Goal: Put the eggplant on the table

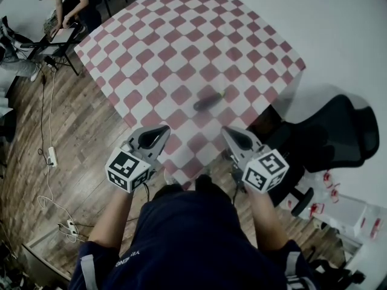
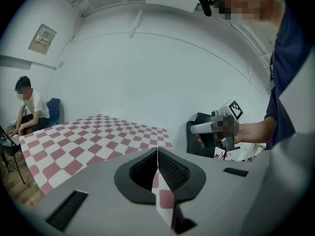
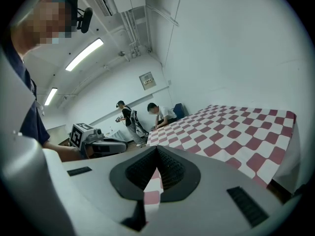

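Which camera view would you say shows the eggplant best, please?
The head view: the eggplant lies in plain sight on the checkered table. Both gripper views show the table beyond their jaws, but no eggplant.

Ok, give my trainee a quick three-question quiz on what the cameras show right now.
1. True or false: the eggplant lies on the checkered table.
2. Which one holds something? A: left gripper. B: right gripper. C: neither.
3. Fill in: the jaws of both grippers are ____.
Key: 1 true; 2 C; 3 shut.
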The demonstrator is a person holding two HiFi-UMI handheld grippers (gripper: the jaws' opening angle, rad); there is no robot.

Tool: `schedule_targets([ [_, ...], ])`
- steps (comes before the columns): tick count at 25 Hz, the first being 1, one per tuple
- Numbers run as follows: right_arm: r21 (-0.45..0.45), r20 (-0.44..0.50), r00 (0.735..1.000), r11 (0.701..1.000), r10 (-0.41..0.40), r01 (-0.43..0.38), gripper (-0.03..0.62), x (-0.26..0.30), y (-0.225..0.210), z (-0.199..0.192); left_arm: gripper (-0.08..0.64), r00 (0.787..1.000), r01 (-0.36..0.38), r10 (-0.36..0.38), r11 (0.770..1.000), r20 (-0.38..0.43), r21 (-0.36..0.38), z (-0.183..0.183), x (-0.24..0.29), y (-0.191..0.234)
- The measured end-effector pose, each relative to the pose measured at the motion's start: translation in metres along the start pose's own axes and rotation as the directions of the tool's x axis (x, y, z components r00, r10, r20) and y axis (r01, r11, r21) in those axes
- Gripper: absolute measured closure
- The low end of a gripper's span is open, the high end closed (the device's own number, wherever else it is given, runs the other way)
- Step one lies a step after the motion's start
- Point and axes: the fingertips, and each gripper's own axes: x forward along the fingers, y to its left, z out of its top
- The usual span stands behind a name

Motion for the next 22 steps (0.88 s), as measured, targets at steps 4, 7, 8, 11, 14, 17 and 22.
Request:
schedule_targets([
  [4,-0.002,-0.007,1.000,1.000,0.002,-0.002,0.577,0.0019,-0.0016,-0.0007,0.532,1.000,-0.002,0.002,1.000,0.004,0.002,0.0016,0.0017,0.0012],
  [7,-0.003,-0.010,1.000,1.000,0.002,-0.002,0.577,0.0024,-0.0032,-0.0009,0.532,1.000,-0.003,0.003,1.000,0.006,-0.001,0.0022,0.0033,0.0007],
  [8,-0.004,-0.012,1.000,1.000,0.002,-0.002,0.577,0.0025,-0.0040,-0.0011,0.532,1.000,-0.004,0.004,1.000,0.005,-0.002,0.0022,0.0037,0.0005],
  [11,-0.001,-0.022,1.000,1.000,0.004,-0.004,0.577,0.0015,-0.0059,-0.0032,0.532,1.000,-0.007,0.007,1.000,0.004,-0.005,0.0013,0.0054,-0.0010],
  [14,0.000,-0.025,1.000,1.000,0.003,-0.003,0.577,0.0010,-0.0075,-0.0048,0.532,1.000,-0.007,0.007,1.000,0.004,-0.006,-0.0001,0.0066,-0.0017],
  [17,-0.002,-0.025,1.000,1.000,0.003,-0.003,0.577,0.0007,-0.0074,-0.0057,0.532,1.000,-0.009,0.009,1.000,0.004,-0.010,-0.0009,0.0067,-0.0024],
  [22,0.002,-0.031,0.999,1.000,0.010,-0.010,0.577,-0.0011,-0.0062,-0.0074,0.532,1.000,-0.011,0.011,1.000,0.002,0.007,-0.0031,0.0081,-0.0044],
])
